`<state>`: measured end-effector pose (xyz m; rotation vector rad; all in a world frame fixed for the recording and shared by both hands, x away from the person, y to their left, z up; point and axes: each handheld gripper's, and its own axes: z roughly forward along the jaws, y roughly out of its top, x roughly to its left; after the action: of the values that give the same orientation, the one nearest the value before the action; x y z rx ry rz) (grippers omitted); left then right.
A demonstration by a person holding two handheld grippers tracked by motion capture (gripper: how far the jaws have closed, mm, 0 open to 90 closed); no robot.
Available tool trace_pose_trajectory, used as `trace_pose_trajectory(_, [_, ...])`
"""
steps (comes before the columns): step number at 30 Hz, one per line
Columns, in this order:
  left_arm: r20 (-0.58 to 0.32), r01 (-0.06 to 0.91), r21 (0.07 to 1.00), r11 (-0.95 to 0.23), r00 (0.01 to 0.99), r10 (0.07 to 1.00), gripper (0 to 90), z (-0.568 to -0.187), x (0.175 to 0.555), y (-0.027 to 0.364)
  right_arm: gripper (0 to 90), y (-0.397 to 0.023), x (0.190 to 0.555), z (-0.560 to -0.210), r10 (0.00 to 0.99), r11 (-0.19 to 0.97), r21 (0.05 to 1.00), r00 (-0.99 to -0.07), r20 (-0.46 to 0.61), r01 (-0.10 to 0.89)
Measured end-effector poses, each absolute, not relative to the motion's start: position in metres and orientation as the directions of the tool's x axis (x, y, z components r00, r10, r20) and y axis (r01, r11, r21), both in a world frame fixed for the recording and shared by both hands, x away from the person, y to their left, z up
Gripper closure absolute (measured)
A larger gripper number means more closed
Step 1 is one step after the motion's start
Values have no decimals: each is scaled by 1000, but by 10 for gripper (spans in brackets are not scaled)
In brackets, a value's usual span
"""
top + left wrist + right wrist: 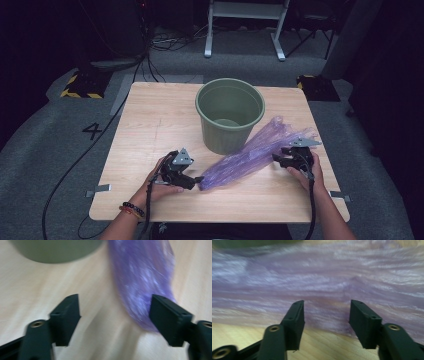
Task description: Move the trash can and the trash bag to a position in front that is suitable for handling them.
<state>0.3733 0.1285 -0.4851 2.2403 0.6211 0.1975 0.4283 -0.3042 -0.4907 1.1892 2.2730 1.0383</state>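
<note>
Two pairs of hand-held tongs close in on a crumpled purple plastic bag (252, 152) lying flat on a pale wooden worktop (150, 125). The left tongs (196, 180) stand apart at the bag's gathered near end, one black pad beside the film in the left gripper view, nothing pinched; the right tongs (276, 159) also stand apart, just short of the bag's long edge toward its far end, the film stretching across in front of them (324, 285). The bag runs slantwise from the left tongs toward the worktop's right rim, its middle touching or just beside the foot of an empty olive-green plastic bucket (230, 115). From here the likeliest trouble is a thin grab: film this slack and slippery may slide off the flat pads, or only one layer may be caught, so the mouth would not open. A pull from one end alone could drag the whole bag along the smooth wood, and a low swing might nudge the light bucket. The bag is translucent, finely creased and glossy; the bucket is matte, round and tapered toward its base; the worktop is straight-grained board with rounded corners.
</note>
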Motion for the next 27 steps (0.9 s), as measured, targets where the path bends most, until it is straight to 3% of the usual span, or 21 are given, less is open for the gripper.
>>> trace_pose_trajectory(7, [-59, 346, 712, -611, 897, 439, 348, -491, 368, 118, 314, -295, 399, -472, 735, 390, 816, -678, 3, 427])
trace_pose_trajectory(13, [-55, 354, 704, -616, 891, 450, 347, -497, 374, 104, 217, -269, 388, -465, 667, 416, 844, -744, -30, 339])
trace_pose_trajectory(27, [-9, 317, 726, -611, 892, 452, 280, -503, 379, 92, 225, -235, 421, -495, 662, 532, 761, -743, -101, 372])
